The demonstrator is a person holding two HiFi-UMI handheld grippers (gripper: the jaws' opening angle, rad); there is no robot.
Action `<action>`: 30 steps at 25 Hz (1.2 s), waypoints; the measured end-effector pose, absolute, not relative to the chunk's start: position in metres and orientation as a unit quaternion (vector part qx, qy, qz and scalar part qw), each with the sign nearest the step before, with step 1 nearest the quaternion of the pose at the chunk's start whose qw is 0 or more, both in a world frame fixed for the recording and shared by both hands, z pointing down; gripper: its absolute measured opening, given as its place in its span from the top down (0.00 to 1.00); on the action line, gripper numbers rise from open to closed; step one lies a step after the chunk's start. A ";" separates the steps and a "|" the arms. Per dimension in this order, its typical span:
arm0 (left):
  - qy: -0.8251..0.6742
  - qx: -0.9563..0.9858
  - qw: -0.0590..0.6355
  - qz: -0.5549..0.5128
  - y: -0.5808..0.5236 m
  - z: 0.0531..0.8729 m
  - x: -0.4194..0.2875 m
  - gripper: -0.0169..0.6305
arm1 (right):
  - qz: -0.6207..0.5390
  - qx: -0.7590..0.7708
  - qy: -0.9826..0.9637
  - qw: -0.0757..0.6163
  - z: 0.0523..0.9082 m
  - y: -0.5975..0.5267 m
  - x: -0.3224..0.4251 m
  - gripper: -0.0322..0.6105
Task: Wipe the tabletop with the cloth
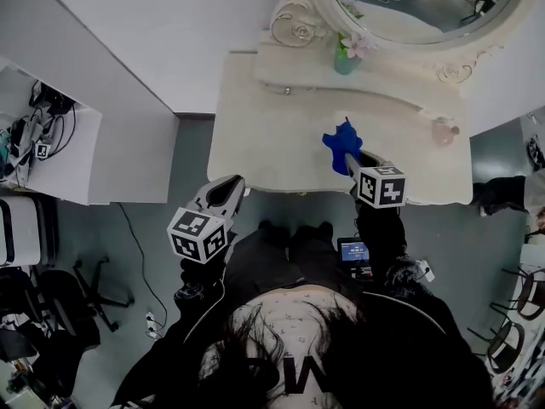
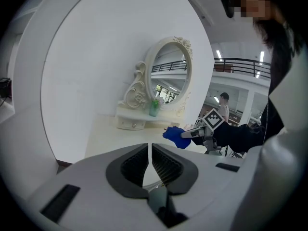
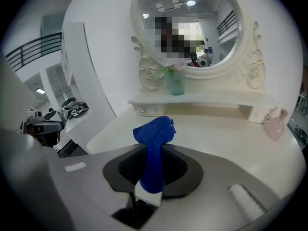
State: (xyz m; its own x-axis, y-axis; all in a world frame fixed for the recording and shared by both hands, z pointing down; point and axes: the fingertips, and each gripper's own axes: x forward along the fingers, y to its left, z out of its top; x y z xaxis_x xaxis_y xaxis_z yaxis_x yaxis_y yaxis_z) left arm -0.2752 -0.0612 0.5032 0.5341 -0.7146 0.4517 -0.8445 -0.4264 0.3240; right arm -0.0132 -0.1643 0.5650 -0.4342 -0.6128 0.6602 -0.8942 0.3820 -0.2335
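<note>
A bunched blue cloth (image 1: 342, 144) (image 3: 154, 138) is pinched in my right gripper (image 1: 354, 160) (image 3: 153, 150), which is shut on it above the front right part of the cream dressing tabletop (image 1: 272, 143) (image 3: 226, 143). The cloth (image 2: 176, 136) and the right gripper (image 2: 195, 134) also show from the left gripper view. My left gripper (image 1: 223, 192) (image 2: 149, 162) hangs at the table's front left edge with its jaws shut on nothing.
An oval mirror (image 1: 426, 7) (image 3: 190, 30) stands on a raised shelf (image 1: 341, 79) at the back with a green vase of flowers (image 1: 346, 56) (image 3: 175, 83). A pink bottle (image 1: 444, 131) (image 3: 275, 126) sits at the right. A white desk (image 1: 51, 156) with cables is at the left.
</note>
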 end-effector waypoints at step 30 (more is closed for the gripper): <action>-0.535 0.789 0.278 0.118 0.001 0.510 -0.391 0.97 | 0.269 0.283 -0.850 0.353 0.657 -0.103 -0.272 0.82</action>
State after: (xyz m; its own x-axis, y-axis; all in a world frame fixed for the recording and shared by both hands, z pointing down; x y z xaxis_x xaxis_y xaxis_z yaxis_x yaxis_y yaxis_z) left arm -0.3912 0.0013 0.5102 0.3997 -0.7788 0.4834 -0.9098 -0.2727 0.3130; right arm -0.2722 -0.1032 0.6574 -0.5912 -0.2914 0.7520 -0.6709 0.6952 -0.2581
